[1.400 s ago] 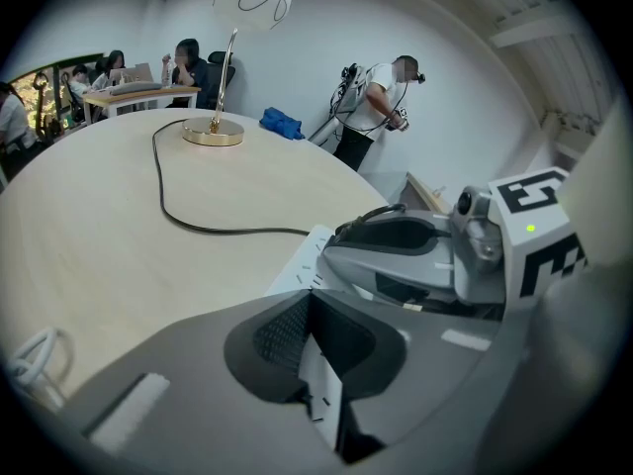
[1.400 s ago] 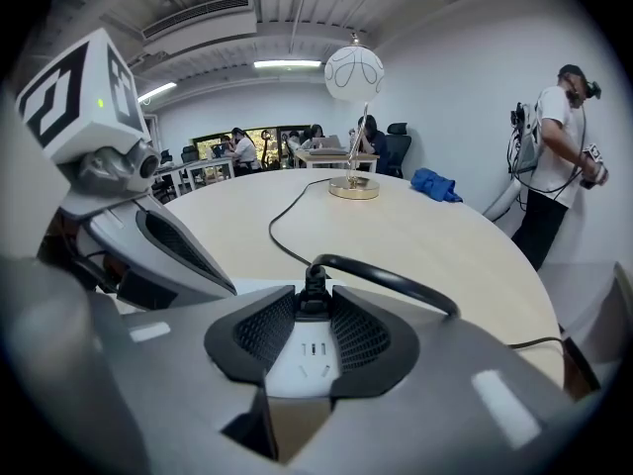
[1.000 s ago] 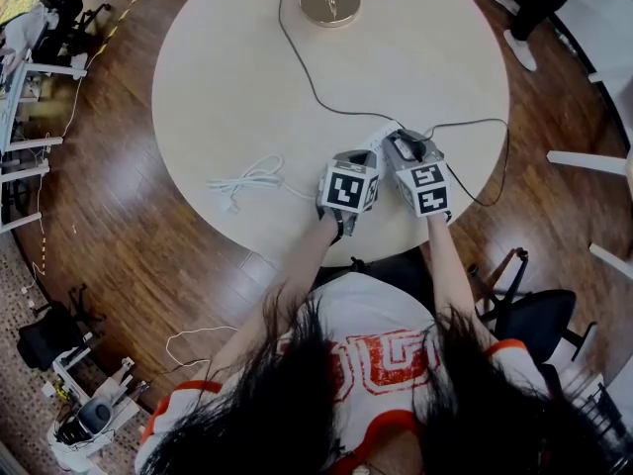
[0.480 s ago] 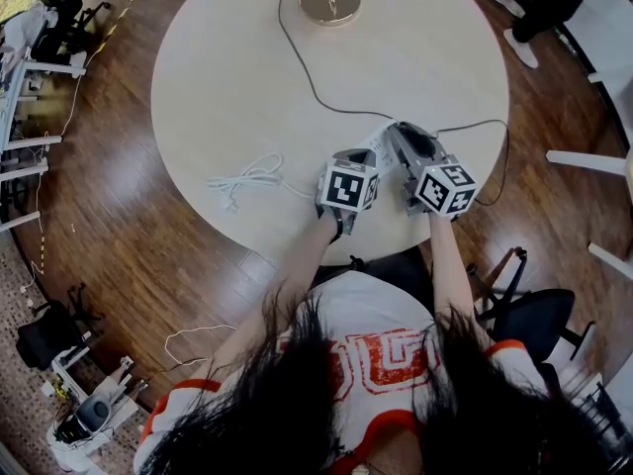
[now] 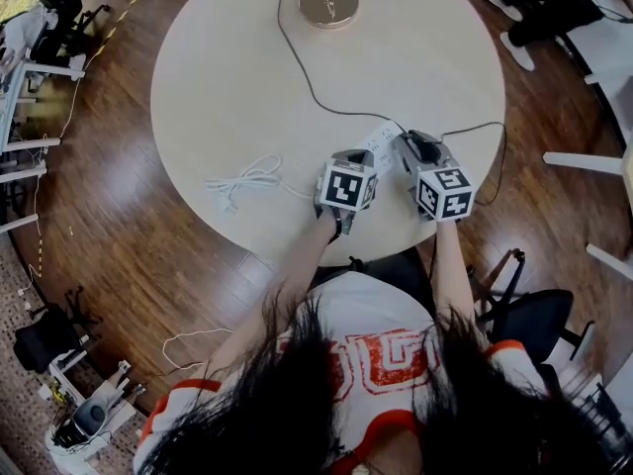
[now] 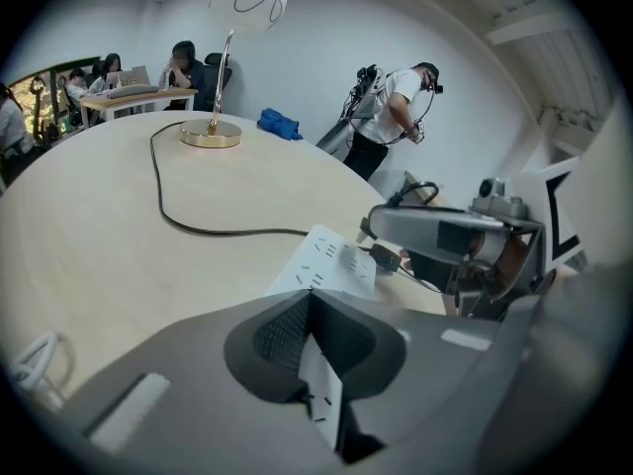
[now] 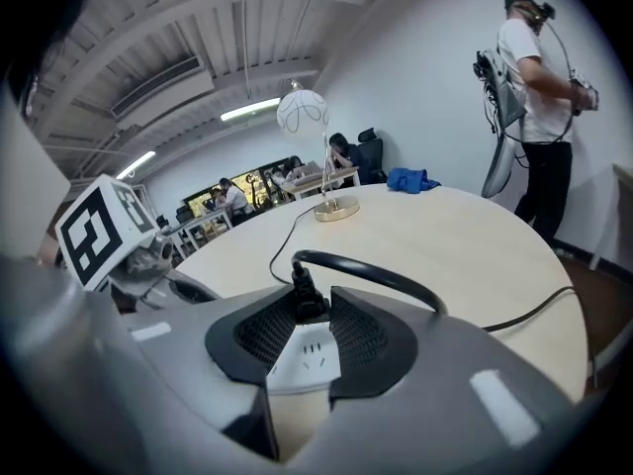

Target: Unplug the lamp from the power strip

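In the head view, I am working at the near rim of the round table (image 5: pixel 247 87), my left gripper (image 5: pixel 362 162) and right gripper (image 5: pixel 413 152) side by side at the white power strip (image 5: pixel 382 137), with bare tabletop stretching toward the lamp base (image 5: pixel 329 3) at the far edge. In the left gripper view, my jaws are pinching the strip's near end, while the black cord (image 6: pixel 237 230) is curving away across open surface. In the right gripper view, my jaws are opening, pads touching the sides of the black plug (image 7: pixel 305 295) sitting in the strip, with the table's rim curving off to the right.
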A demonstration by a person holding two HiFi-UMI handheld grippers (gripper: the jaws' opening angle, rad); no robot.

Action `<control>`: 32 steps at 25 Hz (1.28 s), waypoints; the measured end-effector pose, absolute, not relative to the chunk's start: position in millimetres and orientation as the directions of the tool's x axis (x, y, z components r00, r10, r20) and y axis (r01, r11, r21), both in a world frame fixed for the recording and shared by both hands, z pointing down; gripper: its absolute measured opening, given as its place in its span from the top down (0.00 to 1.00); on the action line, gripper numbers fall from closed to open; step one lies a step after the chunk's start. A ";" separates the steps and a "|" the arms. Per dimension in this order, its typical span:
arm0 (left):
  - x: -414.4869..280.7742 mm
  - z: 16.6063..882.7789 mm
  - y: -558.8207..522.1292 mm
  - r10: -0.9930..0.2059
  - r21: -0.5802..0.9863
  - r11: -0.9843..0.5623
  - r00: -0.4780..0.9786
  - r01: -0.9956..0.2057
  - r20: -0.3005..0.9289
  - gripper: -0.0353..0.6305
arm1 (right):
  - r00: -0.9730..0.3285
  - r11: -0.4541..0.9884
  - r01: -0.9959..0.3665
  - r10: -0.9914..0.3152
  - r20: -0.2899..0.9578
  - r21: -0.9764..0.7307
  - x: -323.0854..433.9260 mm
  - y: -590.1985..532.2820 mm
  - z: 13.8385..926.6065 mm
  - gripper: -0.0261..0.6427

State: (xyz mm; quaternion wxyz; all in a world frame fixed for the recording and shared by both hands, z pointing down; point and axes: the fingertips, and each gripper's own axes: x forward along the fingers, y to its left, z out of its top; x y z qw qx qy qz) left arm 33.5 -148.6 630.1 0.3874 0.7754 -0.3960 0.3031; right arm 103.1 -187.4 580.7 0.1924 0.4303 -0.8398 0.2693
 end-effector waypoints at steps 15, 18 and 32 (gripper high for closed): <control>34.8 627.6 -152.6 -0.393 0.341 -0.419 0.507 -0.842 0.767 0.95 | -0.477 0.566 -0.812 -0.508 0.717 -0.139 112.6 -139.3 606.7 0.72; 34.1 629.4 -152.4 -0.392 0.338 -0.420 0.504 -0.842 0.769 0.95 | -0.462 0.553 -0.822 -0.510 0.726 -0.134 118.7 -130.3 609.0 0.72; 34.8 593.2 -143.1 -0.446 0.402 -0.452 0.593 -0.796 0.671 0.95 | -0.419 0.467 -0.878 -0.640 0.644 -0.108 118.3 -115.6 576.1 0.96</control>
